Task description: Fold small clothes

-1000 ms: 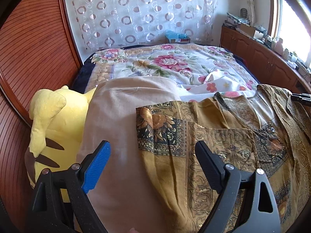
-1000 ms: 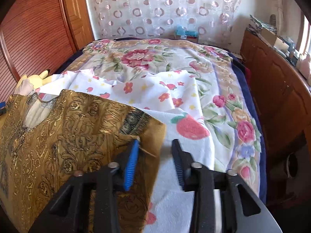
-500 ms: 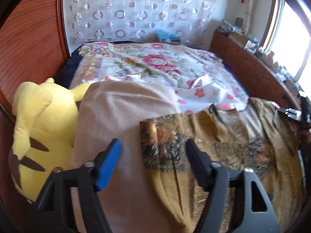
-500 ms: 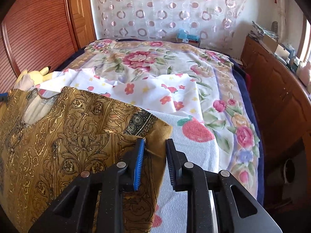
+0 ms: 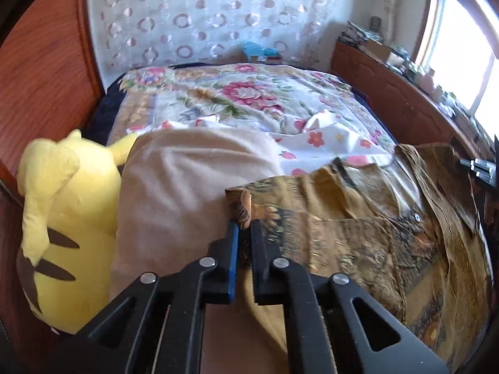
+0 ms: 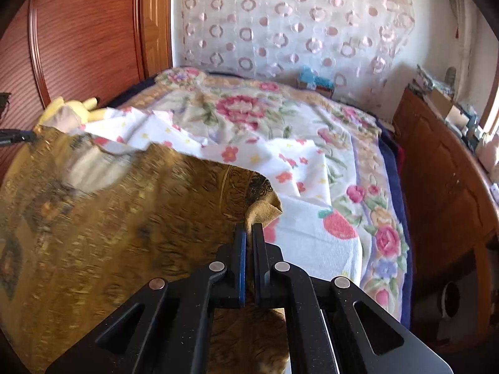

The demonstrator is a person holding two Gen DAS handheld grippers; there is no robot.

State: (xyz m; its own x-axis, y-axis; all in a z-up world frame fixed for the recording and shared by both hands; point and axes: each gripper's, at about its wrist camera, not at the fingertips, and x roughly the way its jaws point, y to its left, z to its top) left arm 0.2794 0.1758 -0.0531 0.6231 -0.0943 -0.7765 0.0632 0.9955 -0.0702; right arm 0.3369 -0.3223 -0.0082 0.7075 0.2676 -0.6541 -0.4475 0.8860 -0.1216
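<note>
A small golden-brown patterned garment [image 5: 358, 224] [image 6: 109, 218] lies spread across the near end of the bed. In the left wrist view my left gripper [image 5: 244, 227] is shut on the garment's left sleeve edge, with a fold of cloth pinched between the pads. In the right wrist view my right gripper [image 6: 248, 229] is shut on the garment's right sleeve corner, which bunches up above the fingertips and lifts off the bed. Each gripper shows as a dark tip at the far edge of the other's view.
A yellow plush toy [image 5: 59, 218] sits at the left beside a beige pillow [image 5: 187, 180]. A floral bedspread [image 6: 265, 118] and a white flowered sheet [image 6: 280, 162] cover the bed. A wooden headboard panel [image 5: 40, 62] stands left; a cluttered wooden cabinet [image 6: 443, 155] runs along the right.
Both grippers have gone from open to shut on the garment's two sleeve edges. The right one has moved, lifting its corner of the garment, which now looks blurred.
</note>
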